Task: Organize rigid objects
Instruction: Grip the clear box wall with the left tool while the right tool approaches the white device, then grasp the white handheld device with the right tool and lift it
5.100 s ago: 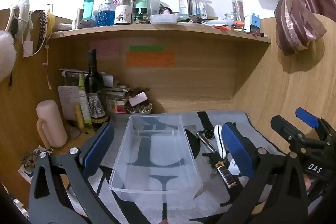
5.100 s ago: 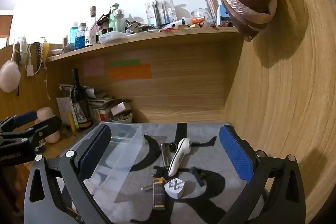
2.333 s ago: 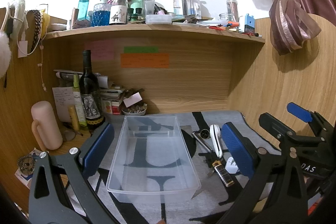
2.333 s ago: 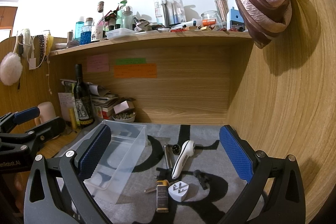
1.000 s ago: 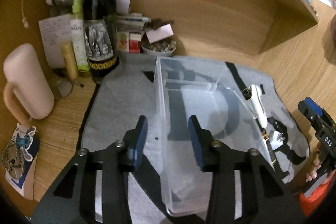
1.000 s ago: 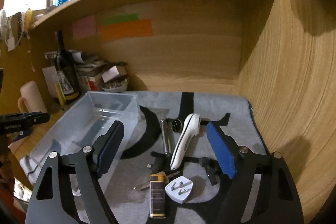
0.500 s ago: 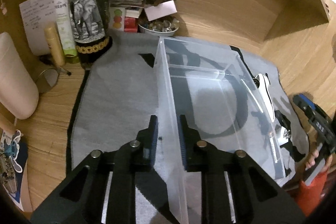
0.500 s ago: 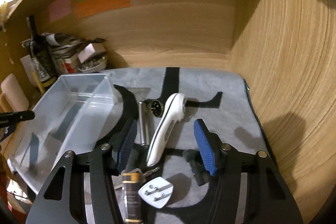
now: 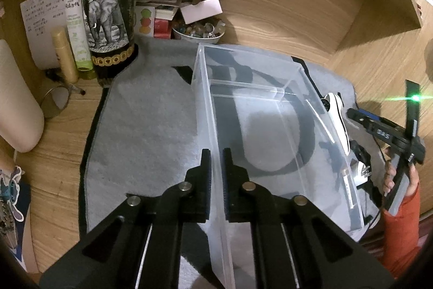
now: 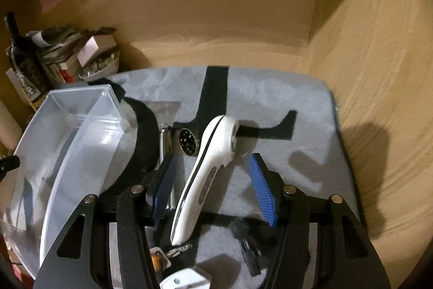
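While your left tool (image 9: 215, 164) clamps the near-left wall of the clear plastic bin (image 9: 273, 126), the left wrist view shows the jaws nearly together w/ only that thin wall between them, so it's a firm pinch on the rim. Bin sits on the grey mat (image 9: 146, 126), empty inside as far as I can see. Wine bottle (image 9: 108, 10) and other clutter stand off the mat's far-left corner, well apart from the bin. On the far side of the bin you can see your right hand (image 9: 397, 178) w/ its tool, beside the white handheld device (image 9: 338, 121).

In the right wrist view, your right tool (image 10: 213, 180) is half open, and its jaws have just been closing. The white handheld device (image 10: 205, 175) lies between the blue pads (image 10: 165, 183), handle toward you, round head away; pads aren't touching it yet as far as I can tell. A metal rod (image 10: 165, 142) lies just by the left pad, a white plug (image 10: 186, 281) at the near edge. The bin (image 10: 67, 142) is to the left.

Step in hand, I'd say: steady bin w/ left, grab device w/ right. Next: close fully on the handle, avoid catching the rod, lift, carry left over the bin wall, release inside.
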The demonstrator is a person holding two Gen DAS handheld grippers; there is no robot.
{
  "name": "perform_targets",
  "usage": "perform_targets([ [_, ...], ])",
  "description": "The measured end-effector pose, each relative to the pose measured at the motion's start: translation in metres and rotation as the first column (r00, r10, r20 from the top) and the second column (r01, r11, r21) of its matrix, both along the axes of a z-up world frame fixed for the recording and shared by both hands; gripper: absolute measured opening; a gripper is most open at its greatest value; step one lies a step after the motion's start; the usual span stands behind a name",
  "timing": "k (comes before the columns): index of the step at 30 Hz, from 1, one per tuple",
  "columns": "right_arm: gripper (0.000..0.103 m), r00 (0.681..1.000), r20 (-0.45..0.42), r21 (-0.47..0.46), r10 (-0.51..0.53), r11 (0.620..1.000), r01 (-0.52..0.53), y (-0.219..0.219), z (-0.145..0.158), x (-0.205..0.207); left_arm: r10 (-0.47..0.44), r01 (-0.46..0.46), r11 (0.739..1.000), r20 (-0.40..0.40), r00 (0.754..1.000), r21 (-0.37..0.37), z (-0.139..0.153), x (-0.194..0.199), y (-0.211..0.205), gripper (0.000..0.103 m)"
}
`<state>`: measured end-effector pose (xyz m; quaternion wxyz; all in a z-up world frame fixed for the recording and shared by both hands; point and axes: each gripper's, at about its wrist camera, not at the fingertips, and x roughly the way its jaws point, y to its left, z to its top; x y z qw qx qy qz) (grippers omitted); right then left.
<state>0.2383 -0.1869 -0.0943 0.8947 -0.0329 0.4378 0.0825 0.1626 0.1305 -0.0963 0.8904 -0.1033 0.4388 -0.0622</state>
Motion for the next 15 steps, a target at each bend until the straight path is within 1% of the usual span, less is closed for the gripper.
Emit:
perform_targets([
  [3, 0.045, 0.998, -0.070, 0.001, -0.002, 1.000, 0.002, 0.001, -0.013, 0.013, -0.002, 0.002, 1.000, 0.006, 1.000, 0.002, 0.000, 0.000, 0.000, 0.007],
  [5, 0.044, 0.993, -0.120, 0.023, -0.004, 1.000, 0.007, 0.001, -0.022, 0.022, -0.003, 0.003, 1.000, 0.011, 1.000, 0.005, 0.000, -0.001, 0.000, 0.007],
  [7, 0.043, 0.988, -0.155, 0.030, -0.007, 0.999, 0.012, 0.001, -0.028, 0.028, -0.003, 0.003, 1.000, 0.012, 1.000, 0.005, 0.000, -0.001, 0.000, 0.007],
  [8, 0.040, 0.985, -0.169, 0.023, -0.012, 1.000, 0.016, 0.002, -0.032, 0.031, -0.004, 0.004, 1.000, 0.013, 1.000, 0.006, 0.000, -0.001, 0.000, 0.008],
  [9, 0.039, 0.983, -0.182, 0.021, -0.010, 1.000, 0.015, 0.003, -0.034, 0.033, -0.005, 0.005, 1.000, 0.013, 1.000, 0.008, 0.000, -0.001, 0.000, 0.008],
  [13, 0.039, 0.976, -0.215, 0.001, -0.015, 1.000, 0.016, 0.006, -0.042, 0.038, -0.004, 0.004, 1.000, 0.015, 1.000, 0.006, -0.001, -0.001, 0.000, 0.008],
  [14, 0.037, 0.977, -0.210, -0.007, -0.018, 1.000, 0.017, 0.007, -0.043, 0.038, -0.003, 0.003, 1.000, 0.015, 1.000, 0.006, -0.001, -0.001, 0.000, 0.008],
  [15, 0.033, 0.979, -0.204, -0.015, -0.022, 1.000, 0.019, 0.007, -0.042, 0.037, -0.003, 0.003, 1.000, 0.016, 1.000, 0.007, -0.001, -0.001, -0.001, 0.007],
])
